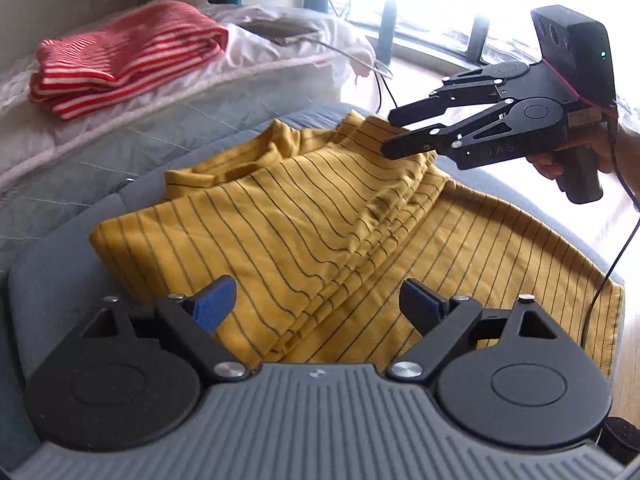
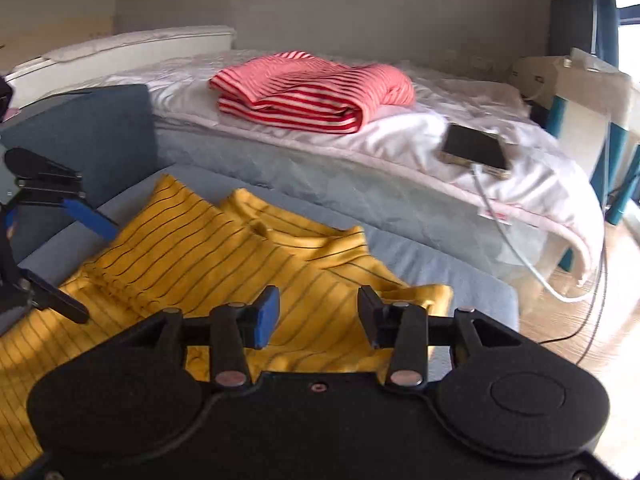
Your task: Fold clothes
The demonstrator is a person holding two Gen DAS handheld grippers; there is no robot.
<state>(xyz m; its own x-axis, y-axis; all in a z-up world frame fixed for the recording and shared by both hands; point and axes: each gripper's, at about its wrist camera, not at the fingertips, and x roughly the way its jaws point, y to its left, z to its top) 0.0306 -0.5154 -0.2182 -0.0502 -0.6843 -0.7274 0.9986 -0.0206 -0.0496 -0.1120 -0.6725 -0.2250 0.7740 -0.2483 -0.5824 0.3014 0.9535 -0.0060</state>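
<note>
So in the left wrist view, the left gripper (image 1: 316,306) has its jaws spread wide with nothing between them, hovering over the near part of the mustard-yellow cotton shirt with thin dark pinstripes (image 1: 280,216). The shirt lies on a blue-grey padded cushion (image 1: 52,280), partly folded, with a bunched ridge of fabric running from just ahead of the jaws up and to the right. Its long axis runs away from the jaws, collar end pointing far-left toward the bed. Further right, the right gripper (image 1: 394,134), held by a hand (image 1: 576,152), sits just above the far right part of the shirt, jaws slightly parted, nothing pinched that I can see.

From the right wrist view, the right gripper (image 2: 318,316) is open and empty above the shirt's (image 2: 192,252) edge, collar ahead of the jaws. Beyond them, a folded red-and-white striped garment (image 2: 312,92) rests on the white bed (image 2: 400,136), and right of that a dark phone (image 2: 474,148) with a white cable.
</note>
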